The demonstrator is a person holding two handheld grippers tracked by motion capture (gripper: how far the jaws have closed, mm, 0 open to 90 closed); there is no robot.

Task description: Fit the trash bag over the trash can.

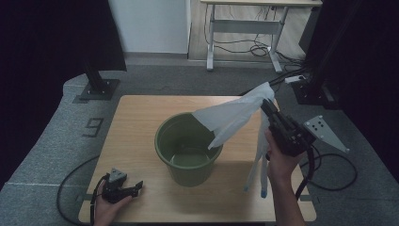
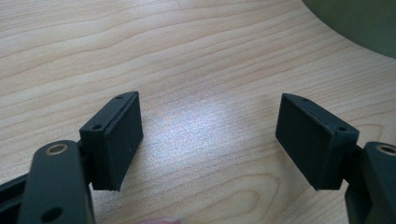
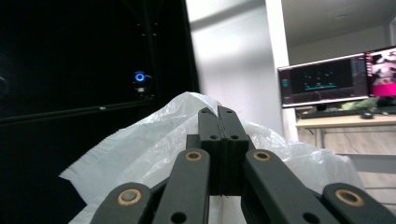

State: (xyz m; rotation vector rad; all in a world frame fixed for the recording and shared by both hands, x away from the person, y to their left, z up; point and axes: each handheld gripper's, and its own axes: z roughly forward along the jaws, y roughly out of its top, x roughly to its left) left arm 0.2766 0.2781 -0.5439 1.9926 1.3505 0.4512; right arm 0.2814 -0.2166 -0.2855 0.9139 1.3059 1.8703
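Left gripper [image 1: 136,187] near left on the wooden table [image 1: 141,113], jaws apart and empty, right gripper [image 1: 267,107] raised right of the green bucket [image 1: 188,146], white plastic bag [image 1: 235,115] pinched, draping over the rim, left gripper view, pads [image 2: 116,140] wide over bare wood, right gripper view, jaws clamped on bag [image 3: 154,140].

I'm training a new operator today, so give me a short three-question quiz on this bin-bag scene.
1. True or false: the left gripper is shut on something.
2. What does the right gripper hold?
A. the green bucket
B. a white plastic bag
C. a cable
3. Where does the bag's free end hang?

Key
1. False: its jaws stand open over the bare wooden table.
2. B: its jaws are shut on the white plastic bag, raised to the right of the green bucket.
3. Partly over the bucket's rim, with strips trailing down to the right of the bucket.
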